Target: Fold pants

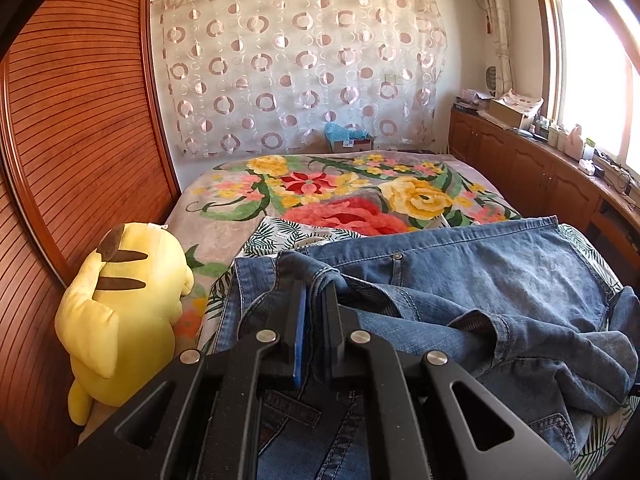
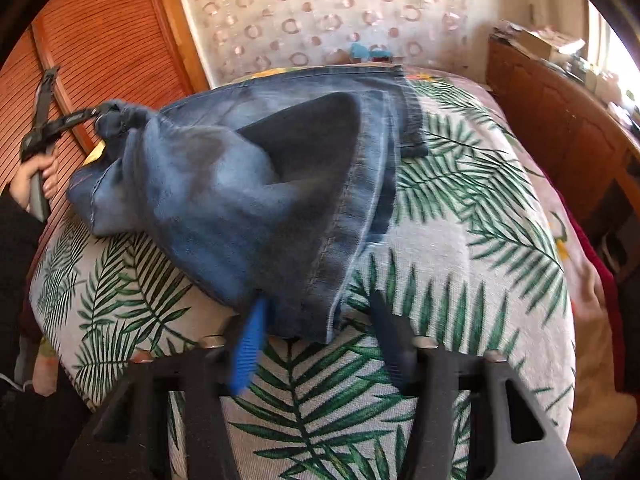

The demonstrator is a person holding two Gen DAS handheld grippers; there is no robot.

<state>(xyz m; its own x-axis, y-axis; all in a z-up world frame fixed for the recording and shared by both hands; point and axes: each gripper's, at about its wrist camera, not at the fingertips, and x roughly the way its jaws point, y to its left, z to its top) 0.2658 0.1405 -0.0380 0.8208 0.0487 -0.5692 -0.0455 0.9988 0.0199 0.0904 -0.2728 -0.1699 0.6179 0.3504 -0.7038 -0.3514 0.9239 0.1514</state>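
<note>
Left hand-held gripper (image 1: 314, 300) is pinched tight on a bunch of my blue jeans (image 1: 460, 280), lifting that end. Right hand-held gripper (image 2: 316, 316) has its fingers wide apart around the jeans' near end. I see the jeans lying across the leafy cloth (image 2: 460, 220) on the bed (image 1: 224, 200), beside a yellow plush toy (image 1: 120, 312).

pants (image 2: 248, 184) | blue denim | bunched, one corner lifted | on leaf-print cover
</note>
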